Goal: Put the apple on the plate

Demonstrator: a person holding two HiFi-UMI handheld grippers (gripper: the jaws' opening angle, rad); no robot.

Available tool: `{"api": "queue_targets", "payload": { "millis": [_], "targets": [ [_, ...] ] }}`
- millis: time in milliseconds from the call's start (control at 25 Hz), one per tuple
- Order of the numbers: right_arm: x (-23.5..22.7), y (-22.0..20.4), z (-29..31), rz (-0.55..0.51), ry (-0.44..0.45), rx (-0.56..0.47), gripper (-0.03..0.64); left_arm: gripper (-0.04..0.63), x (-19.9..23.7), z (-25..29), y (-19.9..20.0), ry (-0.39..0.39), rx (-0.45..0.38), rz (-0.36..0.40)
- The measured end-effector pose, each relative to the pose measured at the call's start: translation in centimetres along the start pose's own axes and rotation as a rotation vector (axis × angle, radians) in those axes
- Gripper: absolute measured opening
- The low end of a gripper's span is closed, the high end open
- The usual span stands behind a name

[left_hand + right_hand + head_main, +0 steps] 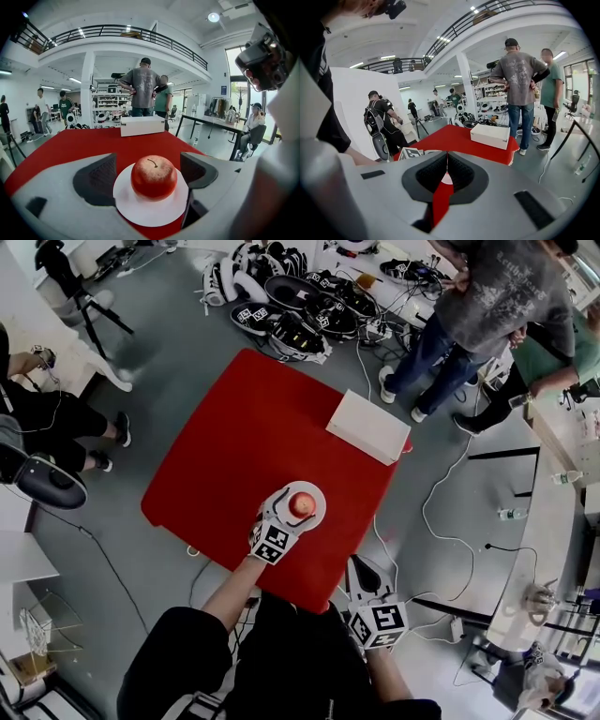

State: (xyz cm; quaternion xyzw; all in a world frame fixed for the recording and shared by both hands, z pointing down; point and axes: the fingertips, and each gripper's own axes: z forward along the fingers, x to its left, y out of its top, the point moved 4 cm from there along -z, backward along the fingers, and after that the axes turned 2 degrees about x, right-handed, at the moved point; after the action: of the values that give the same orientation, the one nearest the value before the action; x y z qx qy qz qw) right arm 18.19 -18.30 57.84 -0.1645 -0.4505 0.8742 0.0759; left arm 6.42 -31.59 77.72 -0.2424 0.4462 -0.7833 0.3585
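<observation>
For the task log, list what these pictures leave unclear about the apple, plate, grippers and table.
Right gripper view: the apple and most of the plate sit behind the right gripper's shut jaws.
Head view: the left gripper covers the plate's near rim.
Head view: parts of the table's near edge lie under the person's arm.
All views: the white box's inside; only its outside shows.
</observation>
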Motion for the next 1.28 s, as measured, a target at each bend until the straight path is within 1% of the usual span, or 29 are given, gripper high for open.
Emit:
{"api": "queue_targets", "payload": {
  "millis": [120,240,280,360,400,440,480,560,600,640,680,720,800,880,1000,1120,1280],
  "targets": [
    [0.2,0.0,0.3,-0.005,0.020,-0.008,0.011,0.407,0.1,-0.8,0.7,0.020,-0.013,-0.013],
    [0.6,0.3,1.1,-0.003,0.050,-0.008,0.012,0.405,0.7,-2.6,2.5,0.051,-0.069,-0.028],
    [0.8,0.4,1.4,0.000,0.061,-0.005,0.012,0.405,0.8,-3.3,3.2,0.057,-0.092,-0.042],
    [1.0,0.8,1.7,0.001,0.082,-0.002,0.012,0.399,0.7,-4.6,4.4,0.058,-0.135,-0.093],
    [1.2,1.0,1.8,-0.003,0.091,-0.005,0.012,0.378,0.7,-5.5,5.1,0.054,-0.155,-0.119],
    [1.4,1.4,2.0,-0.009,0.101,-0.010,0.012,0.312,0.6,-6.4,5.8,0.049,-0.176,-0.137],
    [1.7,1.7,2.1,-0.017,0.112,-0.017,0.012,0.213,0.5,-7.4,6.7,0.034,-0.198,-0.149],
    [1.9,2.3,2.3,-0.034,0.130,-0.032,0.012,0.070,-0.4,-9.1,8.5,-0.037,-0.245,-0.183],
    [1.9,2.6,2.3,-0.041,0.137,-0.039,0.012,0.020,-1.0,-9.8,9.4,-0.079,-0.267,-0.201],
    [1.8,2.8,2.3,-0.047,0.144,-0.048,0.012,0.006,-1.7,-10.5,10.1,-0.108,-0.284,-0.210],
    [1.8,3.0,2.3,-0.050,0.151,-0.058,0.012,0.006,-2.3,-11.1,10.9,-0.115,-0.293,-0.206],
    [1.8,3.3,2.3,-0.053,0.159,-0.071,0.012,0.005,-2.6,-11.8,11.6,-0.102,-0.294,-0.192],
    [1.9,4.3,2.5,-0.065,0.176,-0.103,0.012,0.005,-2.9,-13.0,12.9,-0.046,-0.278,-0.158],
    [2.1,5.4,2.6,-0.076,0.191,-0.135,0.012,0.005,-3.2,-14.1,14.6,-0.007,-0.269,-0.133],
    [2.1,6.5,2.4,-0.078,0.207,-0.168,0.012,0.005,-4.1,-15.5,16.4,0.006,-0.273,-0.118],
    [2.1,6.9,2.0,-0.080,0.209,-0.185,0.011,0.005,-5.2,-16.2,17.1,0.006,-0.262,-0.087],
    [2.2,6.7,1.7,-0.100,0.211,-0.185,0.011,0.005,-5.7,-16.9,17.4,0.057,-0.275,-0.057]
  ]
}}
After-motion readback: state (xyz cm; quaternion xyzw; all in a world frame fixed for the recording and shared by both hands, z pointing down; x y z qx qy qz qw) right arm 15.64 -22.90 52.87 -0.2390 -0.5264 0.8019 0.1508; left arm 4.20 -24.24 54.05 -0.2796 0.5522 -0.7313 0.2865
